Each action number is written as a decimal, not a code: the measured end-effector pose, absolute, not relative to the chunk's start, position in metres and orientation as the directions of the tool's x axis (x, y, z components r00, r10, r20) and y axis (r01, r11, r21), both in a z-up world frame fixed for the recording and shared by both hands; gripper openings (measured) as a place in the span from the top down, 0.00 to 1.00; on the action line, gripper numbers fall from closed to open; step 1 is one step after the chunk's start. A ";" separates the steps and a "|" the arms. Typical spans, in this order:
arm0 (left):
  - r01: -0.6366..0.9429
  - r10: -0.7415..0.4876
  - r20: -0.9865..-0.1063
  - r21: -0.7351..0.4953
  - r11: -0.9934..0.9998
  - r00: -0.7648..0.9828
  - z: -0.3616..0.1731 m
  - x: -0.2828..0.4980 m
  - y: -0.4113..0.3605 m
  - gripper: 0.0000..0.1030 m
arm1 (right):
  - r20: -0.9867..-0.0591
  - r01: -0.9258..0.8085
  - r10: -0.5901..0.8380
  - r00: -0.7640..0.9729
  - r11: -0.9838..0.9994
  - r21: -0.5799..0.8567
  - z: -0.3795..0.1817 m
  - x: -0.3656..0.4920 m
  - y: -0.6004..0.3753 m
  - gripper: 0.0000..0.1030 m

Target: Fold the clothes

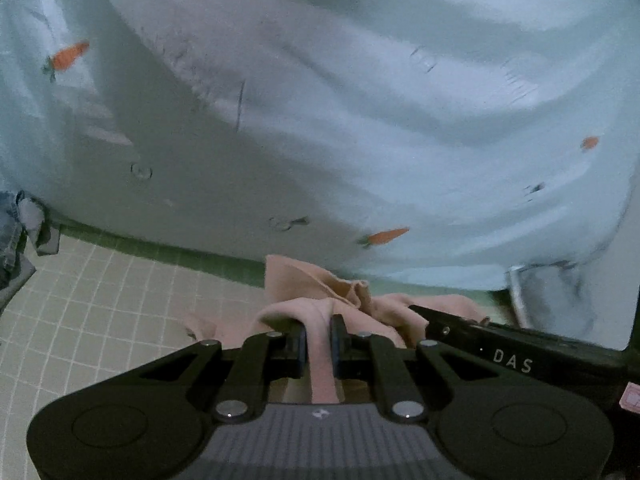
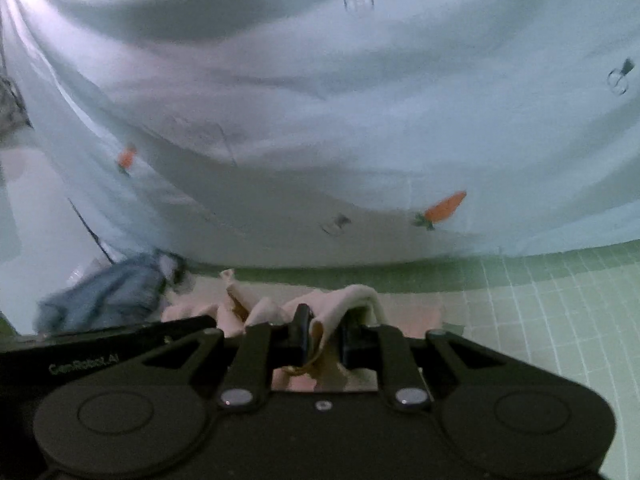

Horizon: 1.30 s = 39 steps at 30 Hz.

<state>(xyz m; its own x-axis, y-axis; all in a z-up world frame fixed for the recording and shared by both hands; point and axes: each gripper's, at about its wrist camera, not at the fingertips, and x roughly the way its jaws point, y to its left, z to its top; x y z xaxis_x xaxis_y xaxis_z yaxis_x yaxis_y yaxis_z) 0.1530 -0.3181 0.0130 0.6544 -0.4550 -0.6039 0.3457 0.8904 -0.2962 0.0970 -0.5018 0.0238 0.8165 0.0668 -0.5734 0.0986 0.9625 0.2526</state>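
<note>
A pale pink garment point(image 1: 320, 344) is bunched between both grippers, held close over a tiled surface. My left gripper point(image 1: 319, 326) is shut on a fold of it, the cloth squeezed between the blue pads. My right gripper point(image 2: 327, 330) is shut on another fold of the same garment point(image 2: 332, 304), which drapes over its fingers. The right gripper's black body point(image 1: 500, 344) shows just right of the left one, so the two grippers are close together. The garment's lower part is hidden under the grippers.
A pale blue sheet with orange carrot prints point(image 1: 360, 100) hangs behind, filling most of both views point(image 2: 360, 100). A blue denim garment point(image 2: 108, 292) lies in a heap at the left, also at the left wrist view's edge point(image 1: 10, 232). Green and beige tiles point(image 2: 540, 300) lie below.
</note>
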 end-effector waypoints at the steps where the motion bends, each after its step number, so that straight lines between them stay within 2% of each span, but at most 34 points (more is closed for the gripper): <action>1: 0.334 -0.441 -0.621 -0.289 0.897 0.648 0.001 0.161 -0.321 0.88 | -0.598 0.112 0.058 0.800 0.963 0.244 0.011 0.107 -0.503 0.85; 7: 0.210 -0.375 -0.779 -0.311 0.927 0.502 -0.093 0.203 -0.333 0.88 | -0.756 0.200 0.026 0.654 0.958 0.206 -0.079 0.146 -0.511 0.84; 11: 0.176 -0.382 -0.795 -0.340 0.924 0.471 -0.123 0.210 -0.326 0.86 | -0.759 0.210 0.036 0.650 0.952 0.224 -0.098 0.145 -0.515 0.84; 18: 0.139 -0.414 -0.808 -0.394 0.909 0.420 -0.114 0.228 -0.322 0.86 | -0.799 0.264 0.116 0.589 0.908 0.326 -0.086 0.165 -0.534 0.81; 21: 0.143 -0.441 -0.792 -0.422 0.895 0.422 -0.096 0.238 -0.317 0.85 | -0.768 0.282 0.113 0.631 0.889 0.362 -0.066 0.181 -0.550 0.80; 24: 0.132 -0.426 -0.740 -0.423 0.896 0.520 -0.066 0.248 -0.306 0.75 | -0.684 0.294 0.030 0.729 0.888 0.352 -0.035 0.180 -0.560 0.71; 26: 0.105 -0.394 -0.696 -0.420 0.902 0.600 -0.048 0.250 -0.296 0.51 | -0.639 0.299 -0.014 0.769 0.891 0.341 -0.020 0.176 -0.565 0.58; 28: 0.063 -0.346 -0.679 -0.404 0.913 0.647 -0.040 0.247 -0.286 0.35 | -0.614 0.305 -0.042 0.788 0.893 0.330 -0.010 0.170 -0.568 0.56; 29: 0.046 -0.330 -0.683 -0.398 0.916 0.652 -0.040 0.245 -0.282 0.31 | -0.621 0.309 -0.045 0.783 0.894 0.324 -0.012 0.166 -0.568 0.53; 30: 0.035 -0.322 -0.691 -0.395 0.918 0.647 -0.044 0.242 -0.279 0.31 | -0.628 0.313 -0.048 0.777 0.895 0.318 -0.015 0.162 -0.568 0.50; 32: 0.019 -0.317 -0.727 -0.386 0.922 0.609 -0.058 0.234 -0.278 0.26 | -0.660 0.329 -0.052 0.749 0.895 0.302 -0.027 0.152 -0.565 0.37; 39: 0.018 -0.330 -0.823 -0.363 0.931 0.461 -0.116 0.214 -0.288 0.25 | -0.787 0.330 0.030 0.616 0.898 0.292 -0.088 0.137 -0.542 0.28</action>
